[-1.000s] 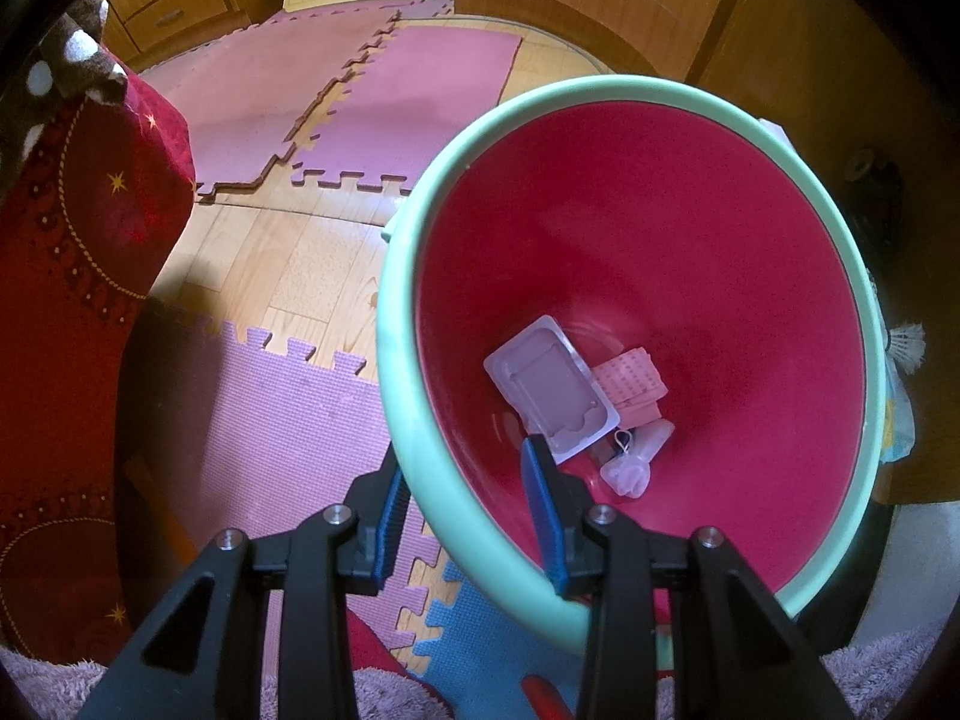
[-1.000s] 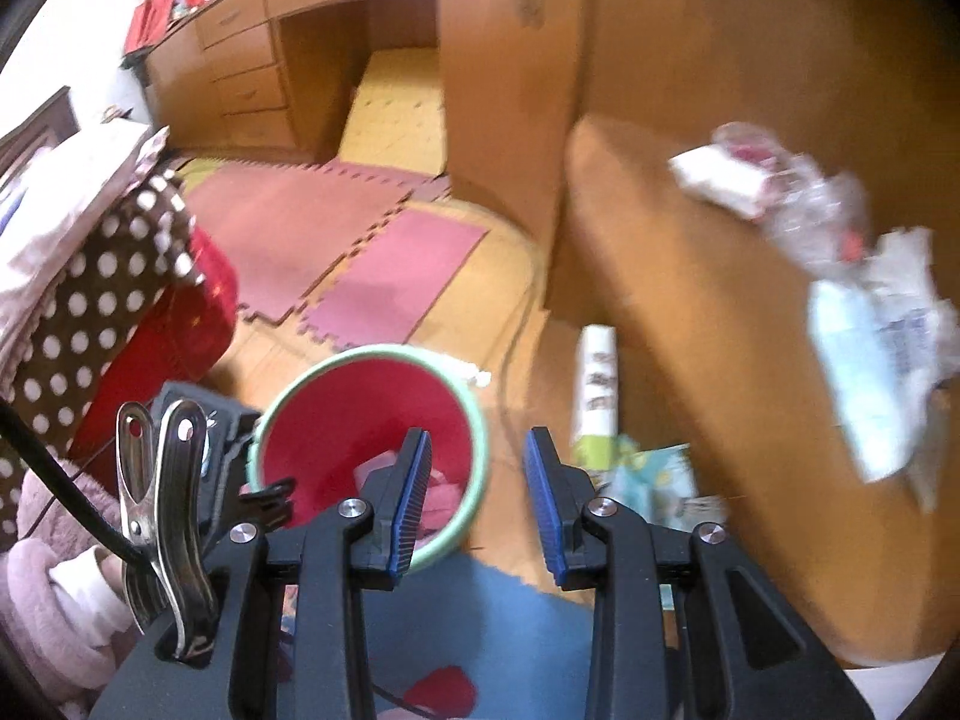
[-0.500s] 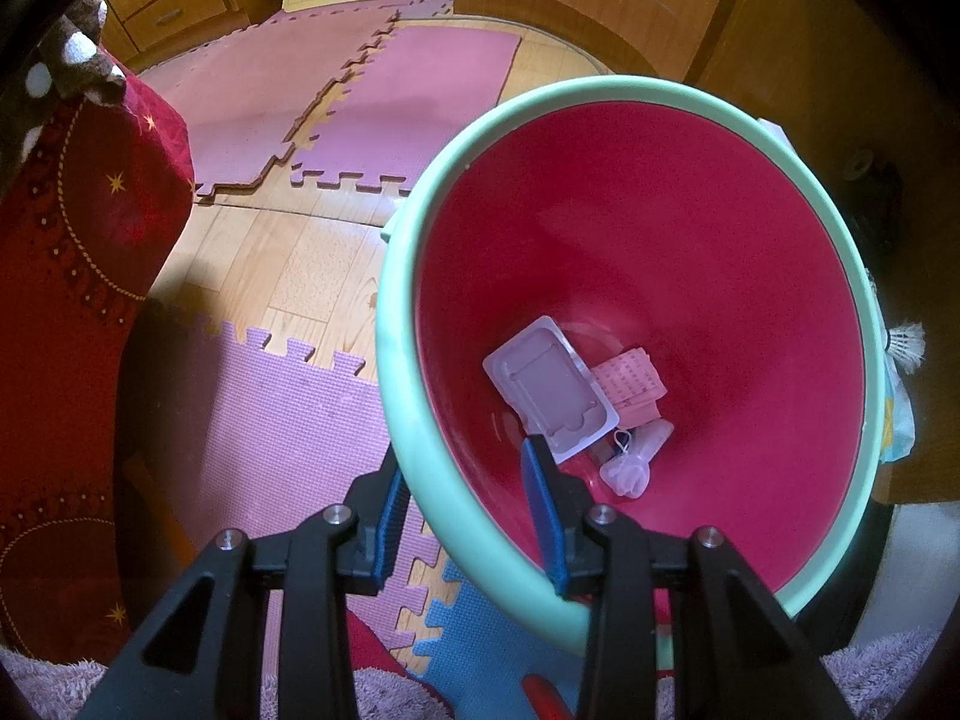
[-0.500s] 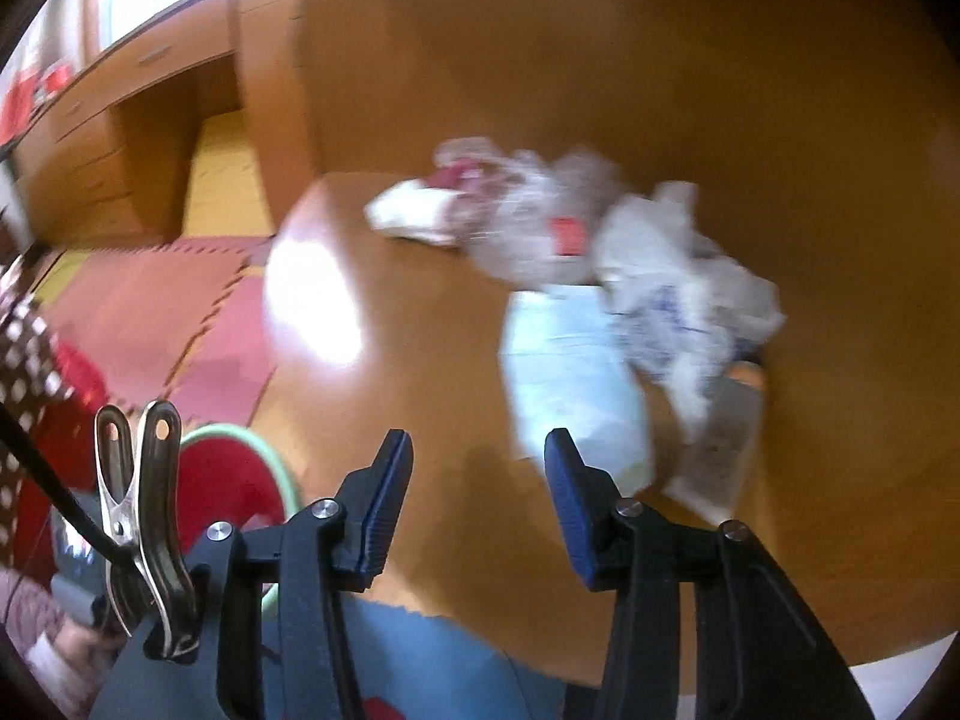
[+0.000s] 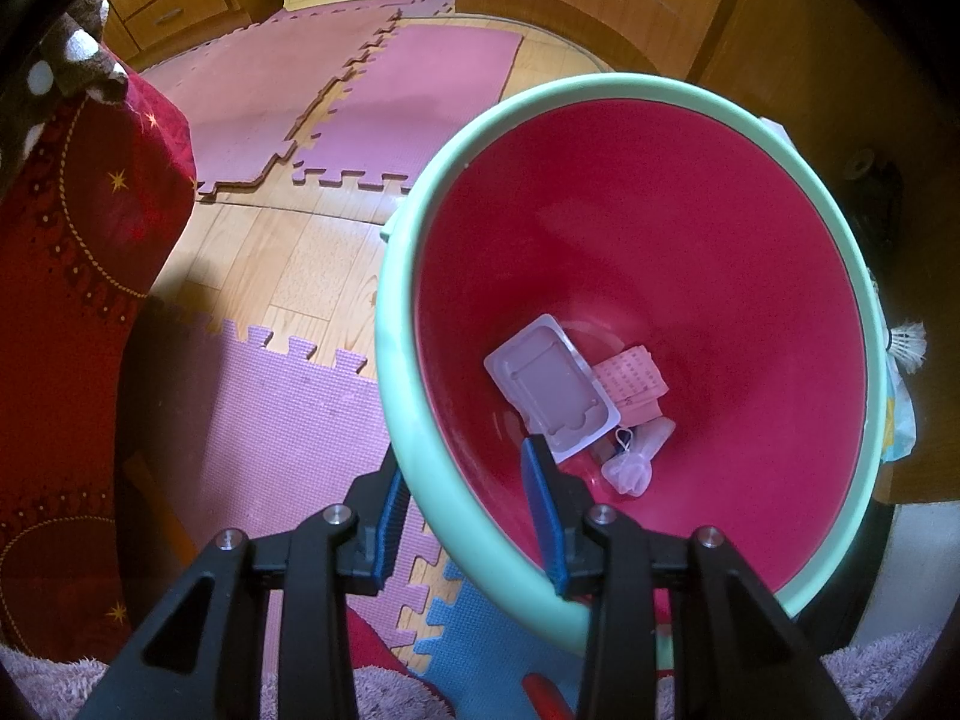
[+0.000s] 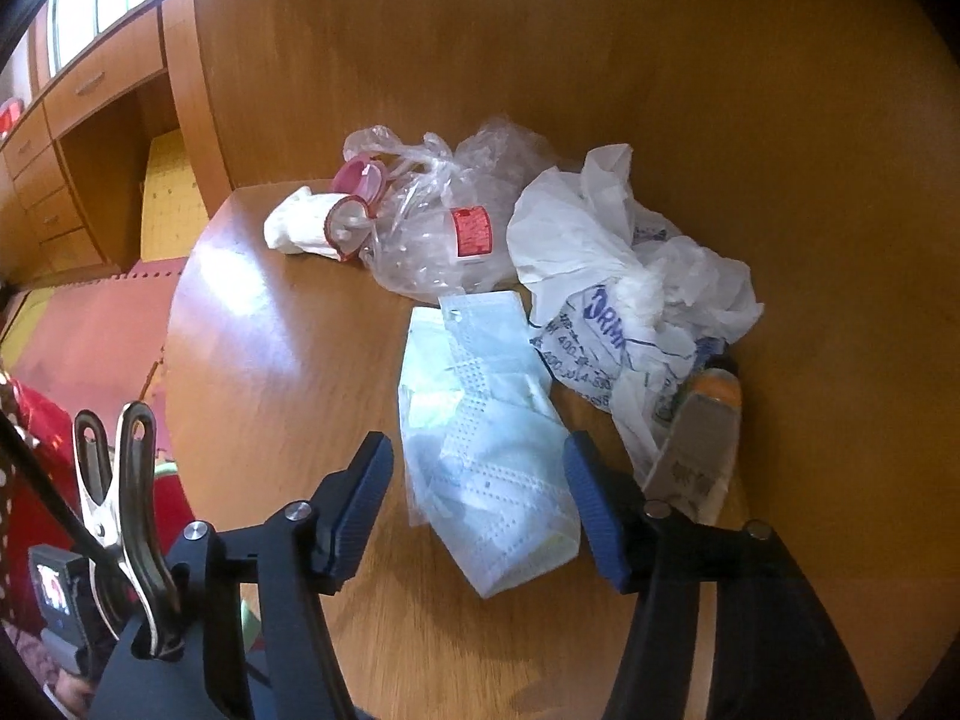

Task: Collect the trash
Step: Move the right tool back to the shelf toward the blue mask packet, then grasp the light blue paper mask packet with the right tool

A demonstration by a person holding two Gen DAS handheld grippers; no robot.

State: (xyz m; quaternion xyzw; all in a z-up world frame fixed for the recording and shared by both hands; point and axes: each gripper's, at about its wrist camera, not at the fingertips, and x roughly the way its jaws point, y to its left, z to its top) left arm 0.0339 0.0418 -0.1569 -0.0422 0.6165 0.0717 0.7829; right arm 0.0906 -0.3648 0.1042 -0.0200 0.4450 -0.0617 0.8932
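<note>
Two risks: the right gripper (image 6: 477, 495), its fingers opening wide and empty around the mask packet (image 6: 486, 450), may snag only film. Plastic bags (image 6: 606, 276) at two o'clock could drag along, while the left gripper (image 5: 465, 519) clamps the bin (image 5: 396, 360) rim.

The bin (image 5: 690, 228) is deep pink inside with a mint-green rim, the foam floor mats (image 5: 288, 420) are lilac and pink, the face mask (image 6: 498, 462) is pale blue, and the desk (image 6: 270, 360) is honey-brown wood.

on the crumpled white plastic bag (image 6: 606, 312) i could read blue letters "orm" and part of a number, "400". the red label (image 6: 472, 232) on the clear bag (image 6: 432, 240) was too small to read.
</note>
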